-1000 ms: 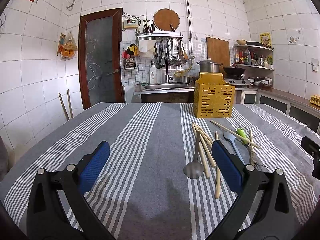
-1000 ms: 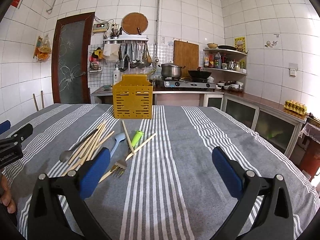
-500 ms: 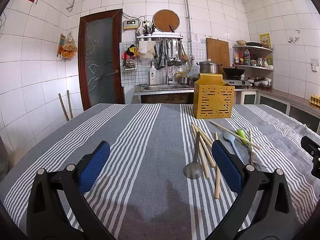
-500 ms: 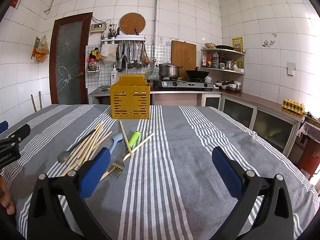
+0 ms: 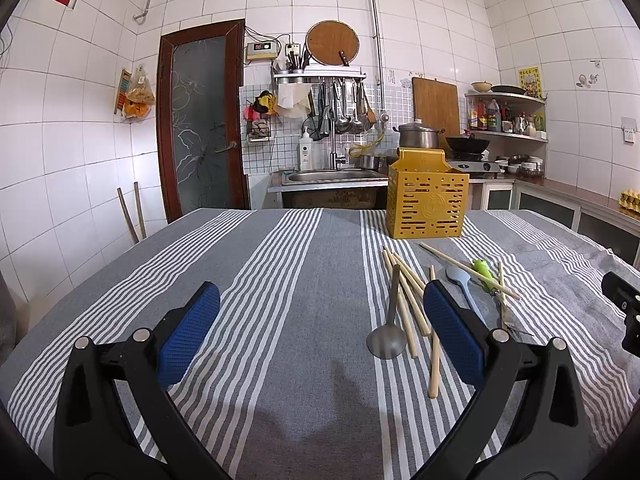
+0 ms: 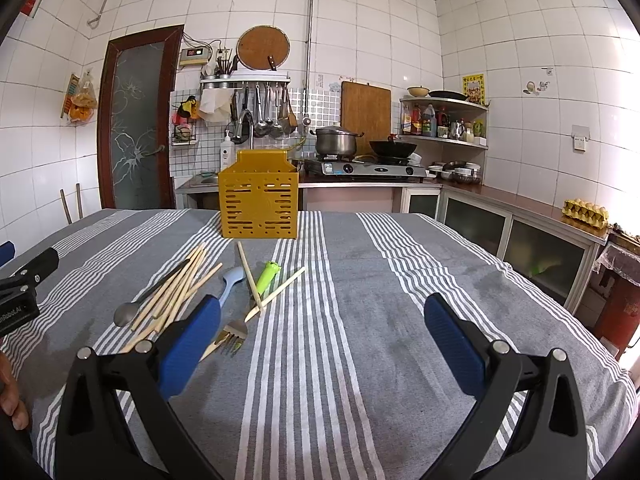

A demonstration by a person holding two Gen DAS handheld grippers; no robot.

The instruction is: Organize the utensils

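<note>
The left gripper [image 5: 320, 332] gapes wide, holding nothing, above the grey striped tablecloth [image 5: 280, 280]. Steel spoon [image 5: 389, 320], wooden chopsticks [image 5: 408, 292], pale-blue plastic spoon [image 5: 462, 284] and green-handled fork [image 6: 260, 292] lie scattered before the upright yellow slotted plastic caddy [image 5: 426, 204]. The right gripper [image 6: 322, 336] is equally wide and empty.

Both wrist views face the yellow holder [image 5: 426, 196] across the table [image 6: 360, 360].

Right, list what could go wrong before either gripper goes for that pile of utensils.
The chopsticks lie crossed over the metal spoon and against the blue spoon; closing on one may drag or scatter its neighbours. The fork lies flat on the striped cloth, so the fingers could pinch fabric instead. The yellow holder looks light and might tip if bumped during insertion.
</note>
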